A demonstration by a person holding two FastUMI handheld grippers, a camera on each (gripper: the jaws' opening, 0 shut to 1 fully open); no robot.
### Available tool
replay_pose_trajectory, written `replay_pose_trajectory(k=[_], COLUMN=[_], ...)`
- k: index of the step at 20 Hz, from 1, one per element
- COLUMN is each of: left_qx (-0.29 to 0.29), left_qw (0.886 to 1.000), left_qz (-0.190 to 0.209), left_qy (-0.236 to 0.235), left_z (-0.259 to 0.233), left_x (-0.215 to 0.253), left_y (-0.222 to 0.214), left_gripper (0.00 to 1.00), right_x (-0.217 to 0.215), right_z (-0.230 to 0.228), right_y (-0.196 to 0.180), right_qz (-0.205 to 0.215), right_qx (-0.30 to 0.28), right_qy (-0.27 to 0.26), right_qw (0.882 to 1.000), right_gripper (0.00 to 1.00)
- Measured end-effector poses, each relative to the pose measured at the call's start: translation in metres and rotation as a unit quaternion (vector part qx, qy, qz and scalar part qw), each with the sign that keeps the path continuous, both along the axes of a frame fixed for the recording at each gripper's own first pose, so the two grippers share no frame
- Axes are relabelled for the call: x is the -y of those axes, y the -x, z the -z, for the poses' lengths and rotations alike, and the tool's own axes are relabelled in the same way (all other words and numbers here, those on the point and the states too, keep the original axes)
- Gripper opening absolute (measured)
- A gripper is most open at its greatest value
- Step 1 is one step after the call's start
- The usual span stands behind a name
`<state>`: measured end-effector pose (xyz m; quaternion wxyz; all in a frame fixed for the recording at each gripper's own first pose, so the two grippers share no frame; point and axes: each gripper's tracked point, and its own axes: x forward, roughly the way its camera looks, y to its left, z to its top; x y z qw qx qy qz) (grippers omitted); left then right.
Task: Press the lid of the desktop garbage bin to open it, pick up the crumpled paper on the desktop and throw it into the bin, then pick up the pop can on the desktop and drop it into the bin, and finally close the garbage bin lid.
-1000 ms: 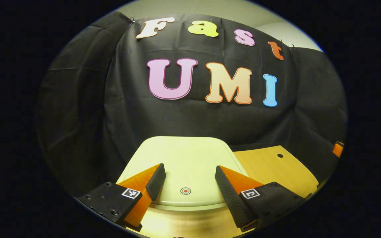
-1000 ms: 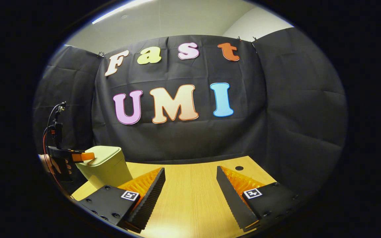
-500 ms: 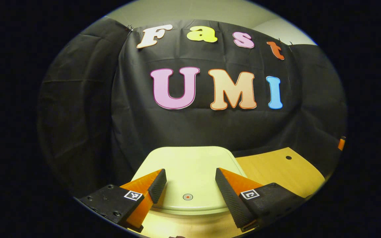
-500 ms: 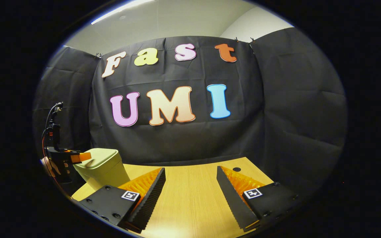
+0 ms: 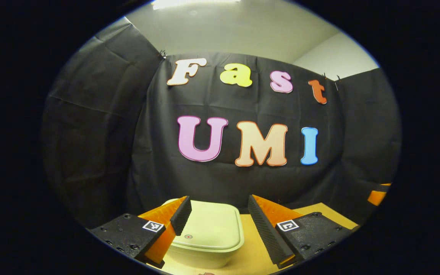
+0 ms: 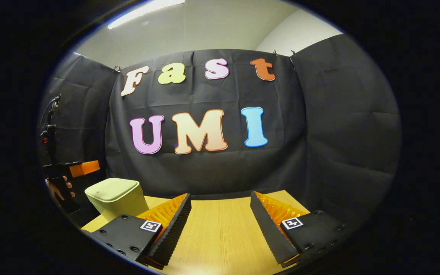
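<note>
1. In the left gripper view, the left gripper point(image 5: 219, 214) has its jaws apart with nothing between the fingers; it hangs above the bin, not touching it.
2. Through that gap, toward 6 o'clock, sits the pale green garbage bin point(image 5: 204, 244), seen from above.
3. The bin's lid point(image 5: 210, 224) lies flat and closed, with a small round red mark point(image 5: 188, 236) near its front edge, close to the left finger.
4. The bin stands on the wooden desktop point(image 5: 256, 256), which runs out toward 4 o'clock.
5. At 3 o'clock in this view, a bit of the other gripper pokes in at the edge.
6. In the right gripper view, the right gripper point(image 6: 220, 214) also has its jaws apart and empty, held low over bare desktop point(image 6: 220, 233).
7. At about 8 o'clock in this view the garbage bin point(image 6: 117, 198) stands near the desk's far left corner, lid point(image 6: 112, 189) down.
8. Just above and beyond the bin, toward 9 o'clock, the left gripper point(image 6: 84, 168) is raised clear of the lid, with the hand point(image 6: 57, 189) holding it below and a cable rising behind.
9. Behind the desk hangs the black cloth wall point(image 6: 338, 133).
</note>
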<state>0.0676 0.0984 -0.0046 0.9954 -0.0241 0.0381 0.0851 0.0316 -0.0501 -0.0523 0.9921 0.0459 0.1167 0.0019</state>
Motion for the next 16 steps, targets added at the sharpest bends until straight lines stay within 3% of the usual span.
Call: replay_pose_trajectory(k=[5, 9, 16], left_qx=[0.038, 0.051, 0.02], left_qw=[0.999, 0.998, 0.999], left_qz=[0.017, 0.046, 0.03], left_qy=[-0.017, 0.008, -0.007], left_z=[-0.026, -0.024, 0.016], left_x=[0.058, 0.109, 0.129], left_y=[0.029, 0.051, 0.068], left_gripper=[0.92, 0.92, 0.91], right_x=[-0.005, -0.005, 0.007], right_z=[-0.019, -0.026, -0.039], right_y=[0.001, 0.007, 0.033], right_qz=[-0.012, -0.021, -0.027], right_qx=[0.039, 0.065, 0.145], right_qy=[0.008, 0.028, 0.043], right_qw=[0.999, 0.997, 0.988], right_gripper=[0.98, 0.98, 0.97])
